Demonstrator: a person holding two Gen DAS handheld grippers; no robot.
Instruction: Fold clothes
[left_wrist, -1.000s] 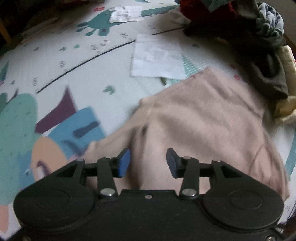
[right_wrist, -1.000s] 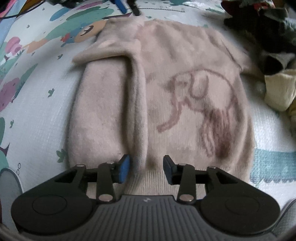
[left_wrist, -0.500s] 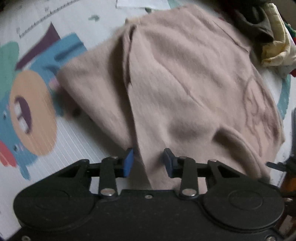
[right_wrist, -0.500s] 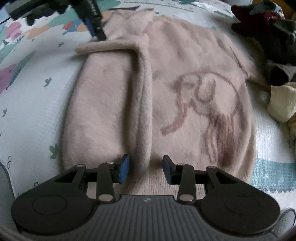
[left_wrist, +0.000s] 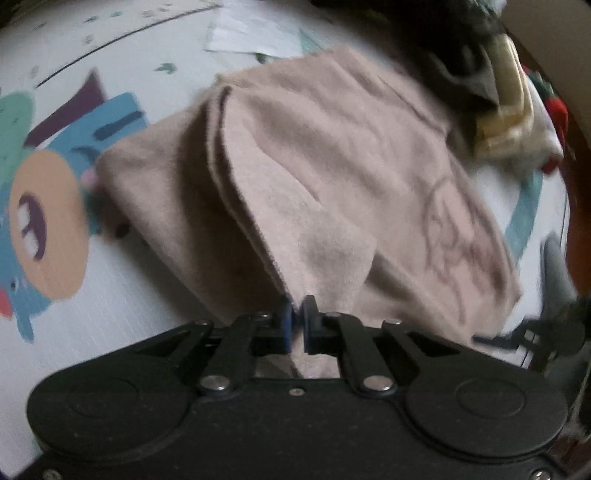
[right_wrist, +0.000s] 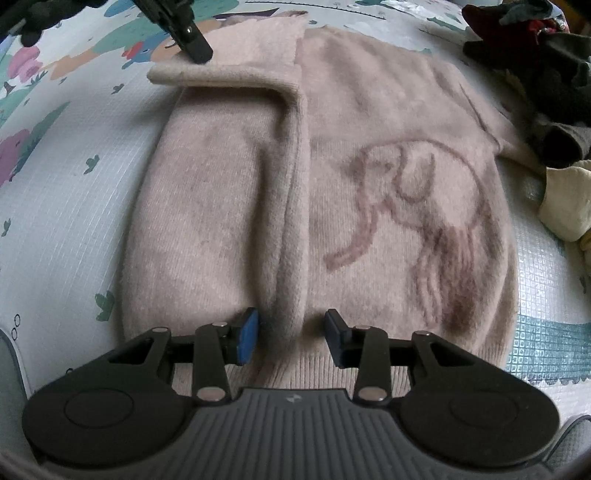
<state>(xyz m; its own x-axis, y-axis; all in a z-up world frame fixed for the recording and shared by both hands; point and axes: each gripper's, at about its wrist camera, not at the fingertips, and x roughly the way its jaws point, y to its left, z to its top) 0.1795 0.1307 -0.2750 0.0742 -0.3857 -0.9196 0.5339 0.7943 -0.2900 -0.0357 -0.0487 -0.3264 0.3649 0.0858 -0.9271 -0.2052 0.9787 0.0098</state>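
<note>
A beige-pink knit sweater (right_wrist: 388, 147) with an elephant drawing lies flat on the play mat; it also shows in the left wrist view (left_wrist: 332, 155). One sleeve (right_wrist: 291, 206) is folded over its front and bends toward the cuff. My left gripper (left_wrist: 297, 319) is shut on the sleeve's cuff edge; its tip shows in the right wrist view (right_wrist: 192, 40) at the cuff. My right gripper (right_wrist: 291, 334) is open, with the sleeve's fold at the sweater's hem between its jaws.
The printed play mat (right_wrist: 66, 206) lies under everything. A pile of dark, red and cream clothes (right_wrist: 546, 81) sits by the sweater's far side, also in the left wrist view (left_wrist: 495, 96). White paper sheets (left_wrist: 251, 33) lie beyond the sweater.
My left gripper has closed on the sleeve cuff; it was open before. My right gripper has stayed open at the hem and moved slightly closer.
</note>
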